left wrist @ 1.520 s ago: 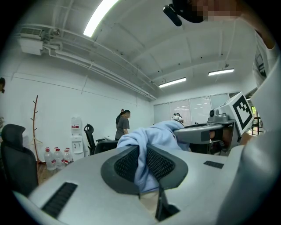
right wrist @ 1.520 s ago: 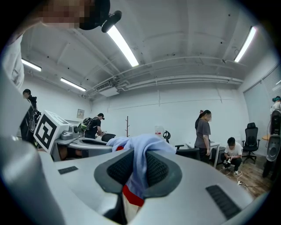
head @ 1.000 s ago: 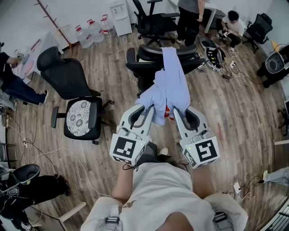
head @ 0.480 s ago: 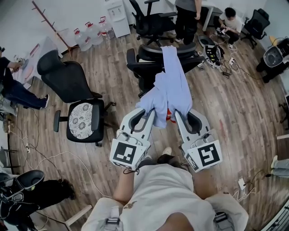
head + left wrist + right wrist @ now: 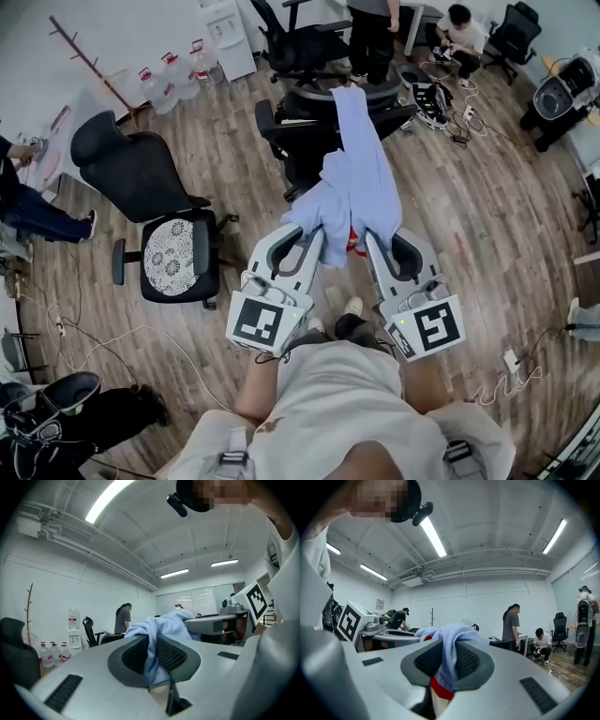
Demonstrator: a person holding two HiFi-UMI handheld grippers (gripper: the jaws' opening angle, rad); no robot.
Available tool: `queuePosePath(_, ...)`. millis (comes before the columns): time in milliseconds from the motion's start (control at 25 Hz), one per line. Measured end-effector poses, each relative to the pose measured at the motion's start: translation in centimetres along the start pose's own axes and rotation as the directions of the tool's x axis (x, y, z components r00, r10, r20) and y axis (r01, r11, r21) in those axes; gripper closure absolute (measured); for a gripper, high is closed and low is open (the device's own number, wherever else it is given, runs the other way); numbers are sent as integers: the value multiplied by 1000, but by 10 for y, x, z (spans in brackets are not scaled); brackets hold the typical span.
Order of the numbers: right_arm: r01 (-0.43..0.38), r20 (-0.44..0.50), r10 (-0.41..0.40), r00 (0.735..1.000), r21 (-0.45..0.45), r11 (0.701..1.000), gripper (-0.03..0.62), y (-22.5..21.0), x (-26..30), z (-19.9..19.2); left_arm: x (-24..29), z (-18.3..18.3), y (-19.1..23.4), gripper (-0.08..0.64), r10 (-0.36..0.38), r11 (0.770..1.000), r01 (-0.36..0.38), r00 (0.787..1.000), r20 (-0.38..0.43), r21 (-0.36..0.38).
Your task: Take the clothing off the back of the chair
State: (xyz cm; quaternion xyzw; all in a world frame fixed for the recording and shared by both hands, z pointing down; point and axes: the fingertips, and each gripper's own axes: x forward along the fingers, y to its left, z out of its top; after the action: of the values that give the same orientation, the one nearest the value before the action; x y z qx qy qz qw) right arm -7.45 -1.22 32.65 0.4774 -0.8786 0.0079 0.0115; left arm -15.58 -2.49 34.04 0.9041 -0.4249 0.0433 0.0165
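Since the earlier frame the two grippers have drawn back toward the person, and the chair (image 5: pixel 298 141) now sits higher in the head view, so the garment (image 5: pixel 354 178) stretches longer between them. It is pale blue. Its far end lies over the top of the black chair's back, and its near end bunches up at the grippers, with a bit of red showing between them. The left gripper (image 5: pixel 314 236) has its jaws nearly closed, and a fold of the cloth is pinched between the ribbed black pads (image 5: pixel 171 654), hanging down past them. The right gripper (image 5: pixel 371 238) also stands narrow, clamping another fold, with a red and white strip (image 5: pixel 440 692) below its pads. Both grippers point level toward the chair, side by side and near each other. A second black chair with a patterned seat cover (image 5: pixel 173 261) stands well to the left on the wood floor (image 5: pixel 487 216). Water bottles (image 5: pixel 169 82) and a bare coat stand (image 5: pixel 89 64) are by the far wall. A standing person (image 5: pixel 371 37) and a seated one (image 5: pixel 459 26) are beyond the chair.
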Motion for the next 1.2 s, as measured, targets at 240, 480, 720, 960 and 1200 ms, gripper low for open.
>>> queuePosePath(240, 32, 11, -32, 999, -7, 999, 528, 19, -13, 2, -20, 0, -5, 495, -34, 999, 34, 999, 13, 8)
queuePosePath(480, 39, 25, -39, 999, -13, 999, 528, 29, -20, 12, -30, 9, -8, 495, -48, 999, 48, 998, 28, 10)
queuePosePath(720, 41, 34, -40, 999, -23, 999, 528, 39, -26, 16, -41, 12, -10, 495, -57, 998, 57, 998, 40, 11)
queuePosePath(960, 43, 44, -42, 998, -30, 999, 528, 51, -35, 20, -56, 15, -15, 495, -62, 998, 61, 997, 49, 18)
queuePosePath(1200, 46, 60, -43, 997, -35, 998, 528, 64, -44, 26, -70, 19, -19, 495, -67, 997, 66, 996, 57, 26)
